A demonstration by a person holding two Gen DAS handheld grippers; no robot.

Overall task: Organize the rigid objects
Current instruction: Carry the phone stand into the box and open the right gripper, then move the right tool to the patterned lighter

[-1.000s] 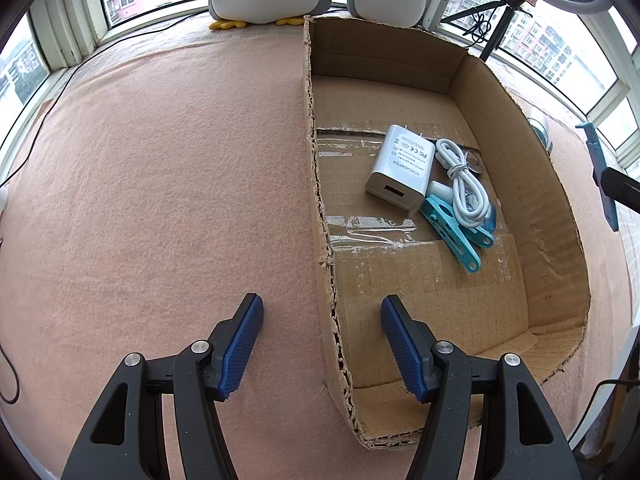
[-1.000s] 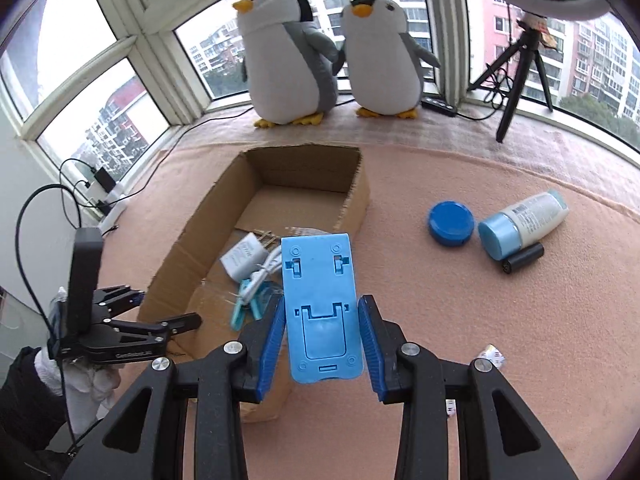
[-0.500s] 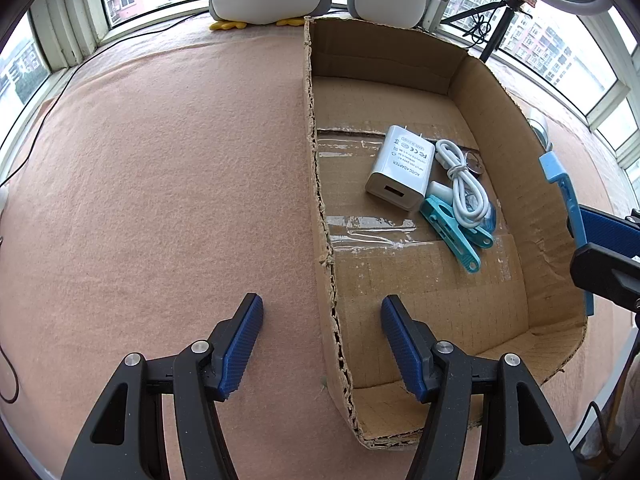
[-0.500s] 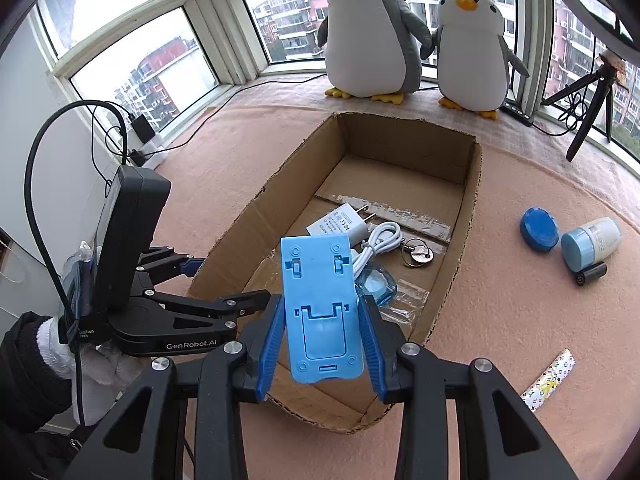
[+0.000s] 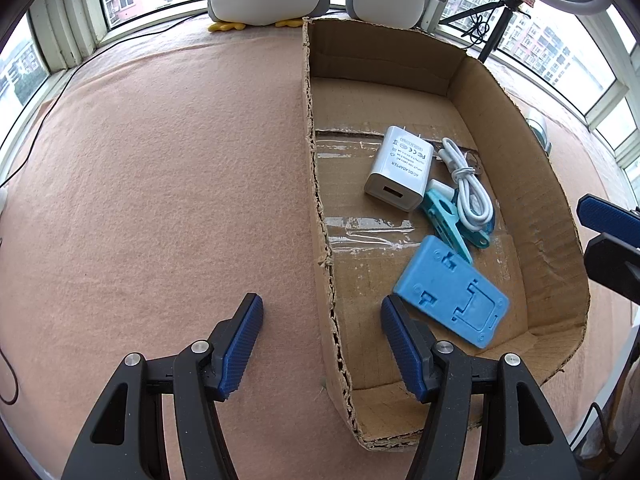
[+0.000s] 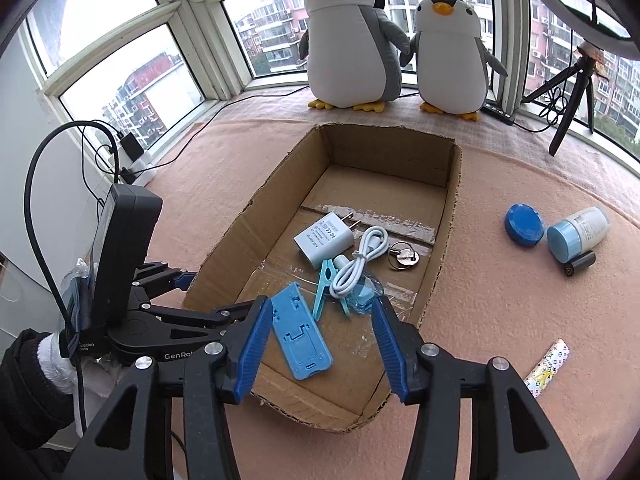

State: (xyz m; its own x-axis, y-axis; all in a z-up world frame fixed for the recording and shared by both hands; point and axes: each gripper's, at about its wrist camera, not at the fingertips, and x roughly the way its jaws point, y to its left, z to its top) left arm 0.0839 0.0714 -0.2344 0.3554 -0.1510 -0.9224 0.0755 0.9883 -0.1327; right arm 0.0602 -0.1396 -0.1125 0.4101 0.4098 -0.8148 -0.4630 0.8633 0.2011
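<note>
now lying flat on the floor of the cardboard box point(image 6: 450, 216), blue phone stand point(image 6: 301, 334), no longer pinched as half a second back; right gripper point(image 6: 318, 344) hanging over the near end with jaws spread wide and empty, left gripper point(image 5: 322, 346) likewise spread, straddling the box wall, perhaps steadying it. sharing the box: white charger point(image 6: 324, 240), coiled cable point(image 6: 360, 264), teal clip point(image 6: 326, 284), key ring point(image 6: 404, 260). waiting outside on the pink felt: blue lid point(image 6: 525, 225), bottle point(image 6: 578, 232).
</note>
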